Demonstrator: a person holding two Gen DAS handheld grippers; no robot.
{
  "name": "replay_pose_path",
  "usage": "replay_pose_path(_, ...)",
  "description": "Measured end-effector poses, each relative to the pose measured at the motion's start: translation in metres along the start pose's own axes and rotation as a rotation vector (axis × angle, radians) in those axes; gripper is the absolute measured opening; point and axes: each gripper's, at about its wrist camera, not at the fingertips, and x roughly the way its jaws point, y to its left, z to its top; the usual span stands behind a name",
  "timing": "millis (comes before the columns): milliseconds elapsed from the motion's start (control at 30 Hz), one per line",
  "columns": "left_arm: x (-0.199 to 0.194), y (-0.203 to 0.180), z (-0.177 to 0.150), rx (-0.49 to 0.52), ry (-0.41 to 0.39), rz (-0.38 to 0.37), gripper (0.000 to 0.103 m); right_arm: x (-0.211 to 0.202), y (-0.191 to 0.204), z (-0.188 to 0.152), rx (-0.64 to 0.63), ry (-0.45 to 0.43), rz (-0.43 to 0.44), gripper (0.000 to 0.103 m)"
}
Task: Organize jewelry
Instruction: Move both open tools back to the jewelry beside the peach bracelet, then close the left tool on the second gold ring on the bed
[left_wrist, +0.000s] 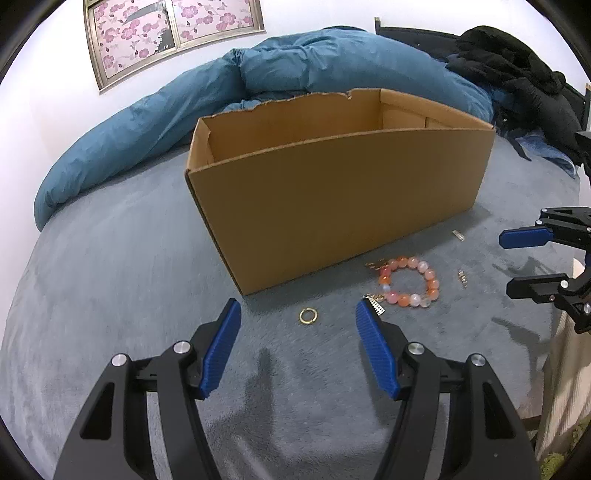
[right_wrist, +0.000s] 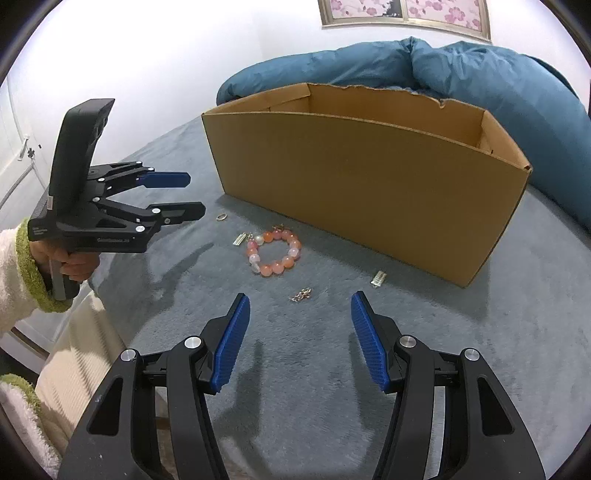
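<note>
On the bed (left_wrist: 110, 277), bead bracelet (left_wrist: 409, 282), gold ring (left_wrist: 308, 316) and small charms lie outside the cardboard box (left_wrist: 332, 206), nothing sorted yet; left hand-held gripper (left_wrist: 298, 325) and right hand-held gripper (right_wrist: 300, 314) gape, holding nothing.

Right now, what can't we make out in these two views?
- Floor of the cardboard box: hidden by its near wall in both views.
- Small metal pieces beside the bead bracelet: too small to identify.
- Piece behind the left gripper fingertip: partly covered in the left wrist view.
</note>
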Motion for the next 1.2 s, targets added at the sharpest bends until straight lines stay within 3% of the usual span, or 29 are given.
replay_pose_path(867, 0.028, -0.003, 0.0, 0.031, 0.031, -0.036, 0.063, 0.01, -0.013, -0.003, 0.016, 0.02, 0.032, 0.051)
replay_pose_path(1200, 0.046, 0.001, -0.002, 0.015, 0.06, -0.11, 0.045, 0.021, -0.011, 0.004, 0.002, 0.036, 0.055, 0.04)
